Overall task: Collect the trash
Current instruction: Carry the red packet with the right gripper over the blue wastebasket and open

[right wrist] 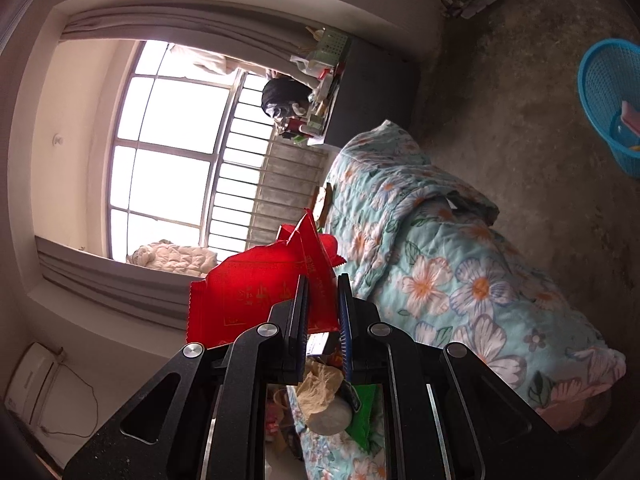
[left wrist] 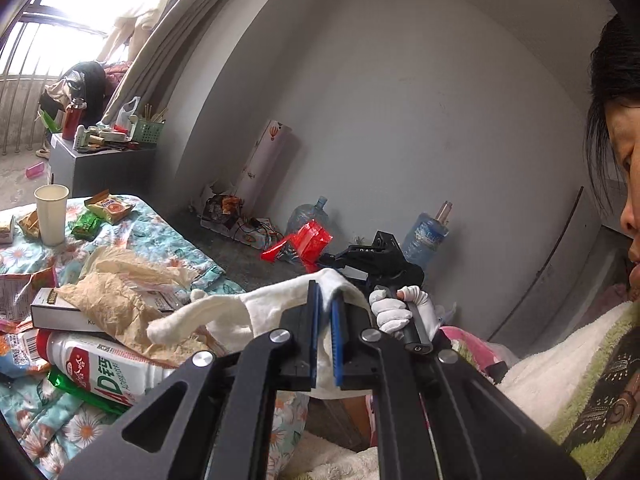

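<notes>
My left gripper is shut on a white cloth glove, which hangs out to the left above the bed. My right gripper is shut on a red snack wrapper and holds it up in the air. In the left wrist view the right gripper sits just beyond the glove, with the red wrapper at its tip and a gloved hand on its handle. A blue mesh basket stands on the floor at the far right.
The floral quilt carries a paper cup, a white bottle, crumpled brown paper, a box and green wrappers. Water jugs stand by the wall. A person's head is close on the right.
</notes>
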Demonstrator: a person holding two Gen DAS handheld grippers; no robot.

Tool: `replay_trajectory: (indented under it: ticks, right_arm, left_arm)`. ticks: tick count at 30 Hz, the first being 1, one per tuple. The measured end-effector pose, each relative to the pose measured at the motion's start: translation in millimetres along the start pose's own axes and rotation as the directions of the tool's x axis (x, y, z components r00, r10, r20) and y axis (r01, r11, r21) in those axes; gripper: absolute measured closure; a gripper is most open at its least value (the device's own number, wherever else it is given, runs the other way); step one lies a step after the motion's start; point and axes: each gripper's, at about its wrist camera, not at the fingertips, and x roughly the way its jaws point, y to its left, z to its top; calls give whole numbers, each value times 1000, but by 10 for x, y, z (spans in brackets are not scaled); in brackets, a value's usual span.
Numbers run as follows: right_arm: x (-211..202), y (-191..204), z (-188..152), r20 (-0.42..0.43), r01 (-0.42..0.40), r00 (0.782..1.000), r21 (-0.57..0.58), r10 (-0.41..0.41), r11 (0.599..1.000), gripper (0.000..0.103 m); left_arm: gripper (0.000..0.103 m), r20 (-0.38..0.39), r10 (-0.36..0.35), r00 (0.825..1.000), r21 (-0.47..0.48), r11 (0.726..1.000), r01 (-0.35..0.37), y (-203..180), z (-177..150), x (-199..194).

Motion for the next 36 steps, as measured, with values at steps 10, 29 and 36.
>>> replay_trajectory:
  ticks: [10, 29, 36]
  right_arm:
    - [-487, -387, 36, 107, -29, 994, 68, 21, 997, 91]
    - [-840, -902, 192, 195, -45, 981, 138, 18, 989, 91]
    - [-990, -1053, 255, 242, -15, 970, 160, -25, 987, 91]
  left_arm:
    - [98, -112, -41, 993, -9, 999, 40, -110, 239, 727]
    - [98, -244, -45, 969, 24, 998, 52, -330, 492, 1852]
    - [98, -300, -39, 953, 28, 998, 49, -346, 576, 2384]
